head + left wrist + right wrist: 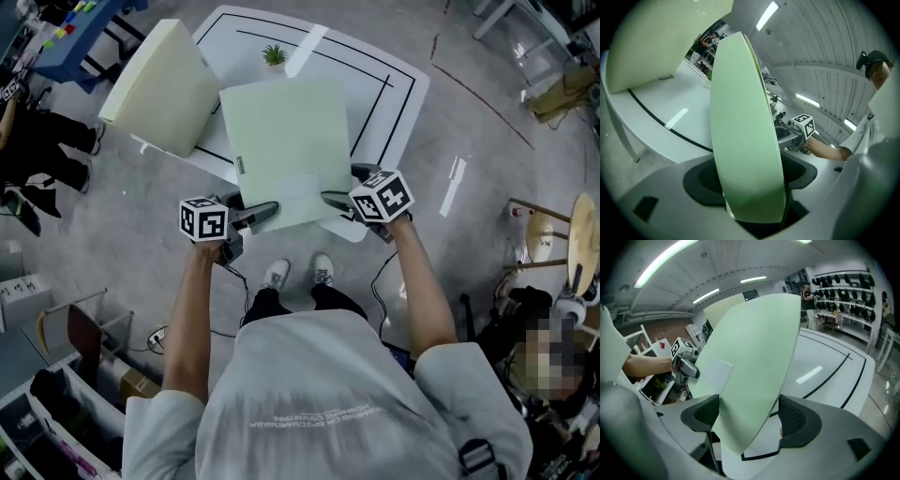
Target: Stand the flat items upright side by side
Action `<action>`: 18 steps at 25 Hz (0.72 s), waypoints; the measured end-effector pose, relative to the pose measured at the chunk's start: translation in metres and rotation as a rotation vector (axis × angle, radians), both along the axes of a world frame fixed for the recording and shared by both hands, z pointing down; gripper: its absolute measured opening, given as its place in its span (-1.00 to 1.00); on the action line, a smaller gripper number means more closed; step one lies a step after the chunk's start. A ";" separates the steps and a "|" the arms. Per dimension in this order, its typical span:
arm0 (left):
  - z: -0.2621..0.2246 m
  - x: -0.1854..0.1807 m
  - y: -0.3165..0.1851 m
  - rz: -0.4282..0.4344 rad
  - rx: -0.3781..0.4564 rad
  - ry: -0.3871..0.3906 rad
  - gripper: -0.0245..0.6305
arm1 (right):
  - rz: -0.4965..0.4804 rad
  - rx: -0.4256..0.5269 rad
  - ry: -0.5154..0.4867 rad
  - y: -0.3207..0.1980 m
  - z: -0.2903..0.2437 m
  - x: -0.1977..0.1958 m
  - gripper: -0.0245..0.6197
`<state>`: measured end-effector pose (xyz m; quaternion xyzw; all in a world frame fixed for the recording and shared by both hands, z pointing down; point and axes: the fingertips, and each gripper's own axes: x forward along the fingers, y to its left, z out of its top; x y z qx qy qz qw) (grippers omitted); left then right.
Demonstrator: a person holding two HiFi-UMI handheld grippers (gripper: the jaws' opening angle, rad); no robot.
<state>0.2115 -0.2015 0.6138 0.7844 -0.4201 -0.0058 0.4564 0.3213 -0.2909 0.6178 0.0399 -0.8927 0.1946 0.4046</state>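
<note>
A pale green flat panel [286,141] with a white label is held off the near edge of the white table [398,89], its face turned up toward me. My left gripper [255,215] is shut on its near left corner, and the panel [745,140] fills the gap between the jaws. My right gripper [339,199] is shut on the near right corner, where the panel [750,371] slants across between the pads. A thick cream panel [159,89] stands tilted at the table's left edge.
A small green plant [274,54] sits at the table's far side, inside black lines marked on the top. My shoes [298,272] and a cable lie on the floor below. Stools and clutter [553,244] stand at the right, shelves [66,394] at the lower left.
</note>
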 end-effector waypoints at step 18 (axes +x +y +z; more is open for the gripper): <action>0.010 0.005 -0.007 -0.237 0.095 -0.432 0.17 | -0.251 0.399 -0.141 -0.061 -0.018 -0.052 0.26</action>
